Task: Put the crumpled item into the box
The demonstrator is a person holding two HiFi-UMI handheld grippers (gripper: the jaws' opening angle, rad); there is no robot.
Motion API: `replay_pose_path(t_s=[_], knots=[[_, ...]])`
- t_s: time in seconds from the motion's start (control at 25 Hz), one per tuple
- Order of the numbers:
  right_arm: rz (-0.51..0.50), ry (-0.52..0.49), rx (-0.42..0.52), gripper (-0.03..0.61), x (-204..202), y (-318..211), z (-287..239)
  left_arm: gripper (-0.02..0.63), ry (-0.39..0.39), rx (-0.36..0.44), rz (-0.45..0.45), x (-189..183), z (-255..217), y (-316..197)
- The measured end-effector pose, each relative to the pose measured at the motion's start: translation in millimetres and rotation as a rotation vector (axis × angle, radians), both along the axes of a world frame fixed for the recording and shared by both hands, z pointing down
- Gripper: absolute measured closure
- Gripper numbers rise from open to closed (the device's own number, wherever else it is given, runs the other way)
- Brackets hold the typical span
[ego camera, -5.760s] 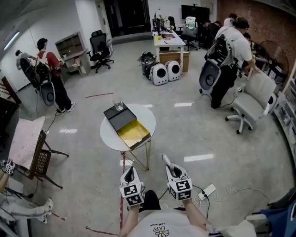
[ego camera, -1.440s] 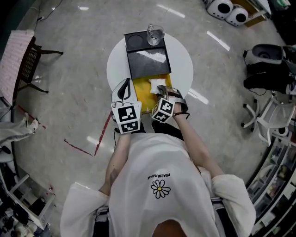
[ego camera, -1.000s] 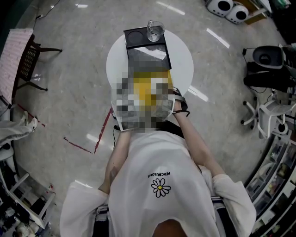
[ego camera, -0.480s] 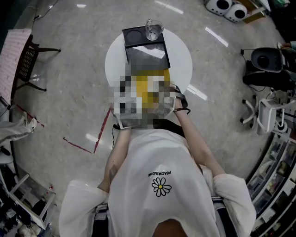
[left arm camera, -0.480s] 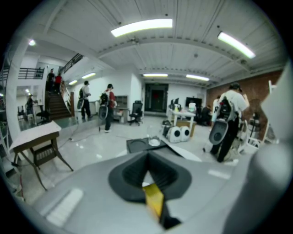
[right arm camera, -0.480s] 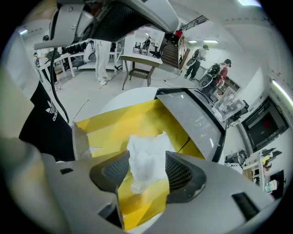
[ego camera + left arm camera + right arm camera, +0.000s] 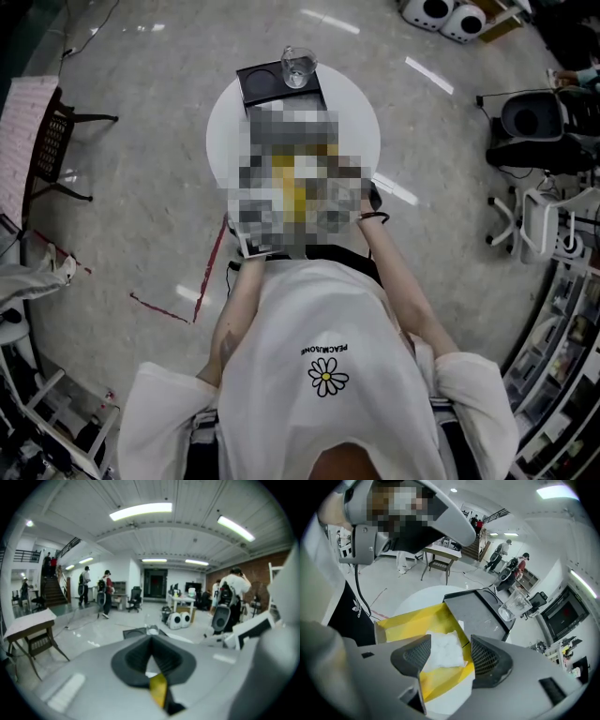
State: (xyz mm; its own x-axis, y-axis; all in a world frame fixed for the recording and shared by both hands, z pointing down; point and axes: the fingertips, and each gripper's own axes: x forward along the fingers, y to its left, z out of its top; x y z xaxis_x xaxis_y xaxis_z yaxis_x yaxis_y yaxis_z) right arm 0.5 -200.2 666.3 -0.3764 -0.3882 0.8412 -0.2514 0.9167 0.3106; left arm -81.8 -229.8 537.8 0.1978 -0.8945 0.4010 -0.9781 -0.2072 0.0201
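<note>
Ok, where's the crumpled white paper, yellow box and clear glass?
crumpled white paper (image 7: 446,649): right gripper view, middle.
yellow box (image 7: 411,620): right gripper view, bare inside.
clear glass (image 7: 515,603): right gripper view, side.

The crumpled white paper tissue (image 7: 446,649) lies loose on the floor of the shallow, yellow-lined rectangular box (image 7: 412,620), close to the wall on the lid's side. The box sits open on a round white table (image 7: 361,103), and its dark grey lid (image 7: 480,613) lies folded back flat beside it.
</note>
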Motion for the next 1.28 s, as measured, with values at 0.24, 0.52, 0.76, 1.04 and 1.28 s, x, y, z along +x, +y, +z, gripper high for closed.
replay_pose_path(t_s=[0.24, 0.52, 0.76, 1.04, 1.28], knots=[[0.049, -0.113, 0.069, 0.316, -3, -14, -46, 0.615, -0.002, 0.032, 0.036, 12, -11, -4], [0.19, -0.314, 0.231, 0.328, 6, -42, -134, 0.615, -0.004, 0.061, 0.061, 16, -24, -11], [0.406, -0.657, 0.294, 0.424, 31, -51, -213, 0.615, -0.011, 0.112, 0.074, 19, -46, -16], [0.566, -0.901, 0.378, 0.578, 66, -48, -268, 0.615, -0.022, 0.177, 0.1, 22, -83, -20], [0.711, -0.911, 0.373, 0.58, 92, -45, -251, 0.615, -0.043, 0.227, 0.114, 26, -103, -18]])
